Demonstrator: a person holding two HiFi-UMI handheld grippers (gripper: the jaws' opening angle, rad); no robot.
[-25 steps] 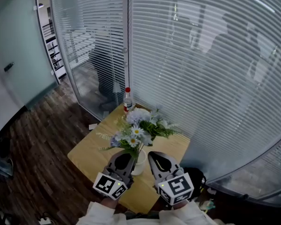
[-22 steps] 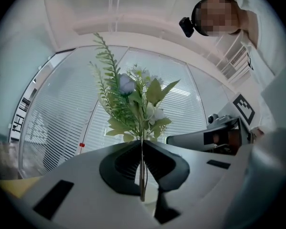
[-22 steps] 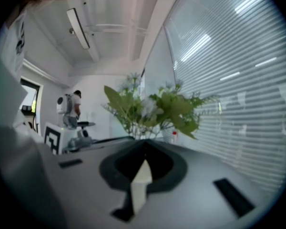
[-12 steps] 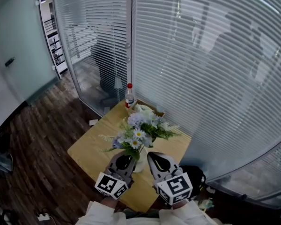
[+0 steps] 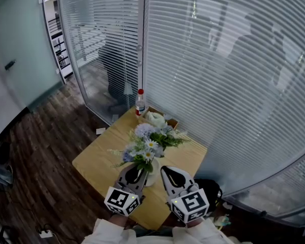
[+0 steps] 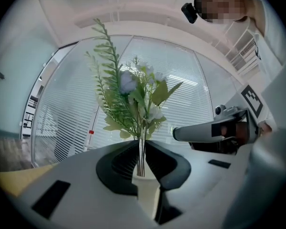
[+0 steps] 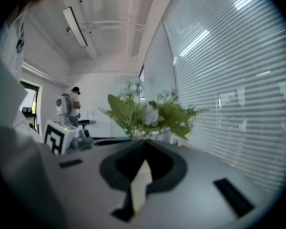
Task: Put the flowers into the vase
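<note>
The flowers (image 5: 148,145) stand upright in a white vase (image 5: 152,177) near the front edge of a pale wooden table (image 5: 96,159), set on dark plank flooring (image 5: 40,151) beside a glass wall with slatted blinds (image 5: 218,85). Their stems (image 6: 141,151) pass through the narrow gap of the left gripper (image 5: 138,170), whose jaws have just been opening. The right gripper (image 5: 166,170), jaws pressed together on nothing, sits just beside the vase

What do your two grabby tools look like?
The left tool and right tool are grey shells with black teardrop-shaped pads. Each carries a white cube printed with black square markers. The sleeves are white.
</note>
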